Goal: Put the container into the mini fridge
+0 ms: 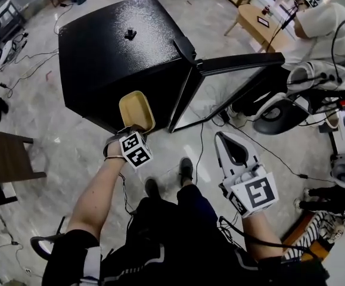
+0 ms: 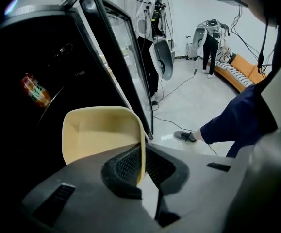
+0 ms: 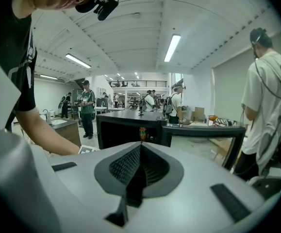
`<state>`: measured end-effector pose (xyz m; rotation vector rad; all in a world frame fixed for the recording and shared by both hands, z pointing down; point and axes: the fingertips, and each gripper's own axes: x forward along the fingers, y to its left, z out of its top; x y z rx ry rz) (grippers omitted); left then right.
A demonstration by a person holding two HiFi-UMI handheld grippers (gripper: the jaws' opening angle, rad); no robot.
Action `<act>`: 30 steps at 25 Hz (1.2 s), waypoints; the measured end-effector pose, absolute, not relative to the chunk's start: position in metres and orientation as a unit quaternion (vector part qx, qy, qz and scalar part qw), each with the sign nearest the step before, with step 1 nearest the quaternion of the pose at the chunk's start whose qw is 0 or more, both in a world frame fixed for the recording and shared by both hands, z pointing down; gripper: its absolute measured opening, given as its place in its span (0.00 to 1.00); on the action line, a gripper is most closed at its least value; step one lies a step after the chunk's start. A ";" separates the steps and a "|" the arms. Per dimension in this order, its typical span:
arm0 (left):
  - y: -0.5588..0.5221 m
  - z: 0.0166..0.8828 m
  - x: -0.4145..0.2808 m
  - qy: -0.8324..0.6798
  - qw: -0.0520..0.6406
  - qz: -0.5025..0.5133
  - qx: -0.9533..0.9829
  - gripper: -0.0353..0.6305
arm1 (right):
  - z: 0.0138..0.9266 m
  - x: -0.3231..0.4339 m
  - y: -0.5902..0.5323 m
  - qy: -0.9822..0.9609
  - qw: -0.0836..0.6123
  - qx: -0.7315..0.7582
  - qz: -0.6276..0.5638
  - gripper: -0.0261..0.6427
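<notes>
At the open front of the black mini fridge [image 1: 118, 46], the left gripper [image 1: 130, 128] holds a pale yellow container [image 1: 136, 110] just outside the dark opening, beside the hinge edge of the glass door [image 1: 232, 82], which is swung wide.

The head view shows the layout from above: fridge top, door, both grippers and a small black object [image 1: 130, 34] lying on the fridge's lid. Only the left gripper view shows the grip itself. There the left gripper [image 2: 141, 171] has its jaws clamped on one thin side wall of the container [image 2: 99, 132], a pad on each face of it.

That view also looks into the fridge, where an orange-labelled can or bottle [image 2: 34, 91] stands in the dark. The right gripper view picks up the same item [image 3: 142, 133] from the front, inside the mini fridge [image 3: 125, 125], with the door [image 3: 203, 132] standing out to the right.

The right gripper [image 3: 139, 166] has its jaws pressed together with nothing between them. In the head view the right gripper [image 1: 224, 139] hangs well apart from the fridge, above the floor.

The container is a shallow, open tray with rounded corners, a plain matte inside and nothing in it.

The orange label's print is too blurred to read. The marker cubes carry only black-and-white square patterns.
</notes>
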<state>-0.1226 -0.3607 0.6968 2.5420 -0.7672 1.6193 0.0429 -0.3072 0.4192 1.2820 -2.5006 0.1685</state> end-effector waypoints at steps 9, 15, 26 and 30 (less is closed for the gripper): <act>-0.396 0.735 -0.132 -0.251 0.018 0.552 0.795 0.07 | 0.442 0.060 -0.316 -0.867 0.184 0.455 0.084 0.06; -0.417 0.753 -0.141 -0.267 0.039 0.558 0.785 0.07 | 0.444 0.064 -0.324 -0.864 0.195 0.456 0.088 0.06; -0.442 0.777 -0.138 -0.264 0.042 0.577 0.772 0.07 | 0.450 0.079 -0.327 -0.855 0.186 0.475 0.092 0.06; -0.450 0.780 -0.139 -0.266 0.044 0.586 0.764 0.07 | 0.462 0.093 -0.322 -0.848 0.191 0.482 0.111 0.06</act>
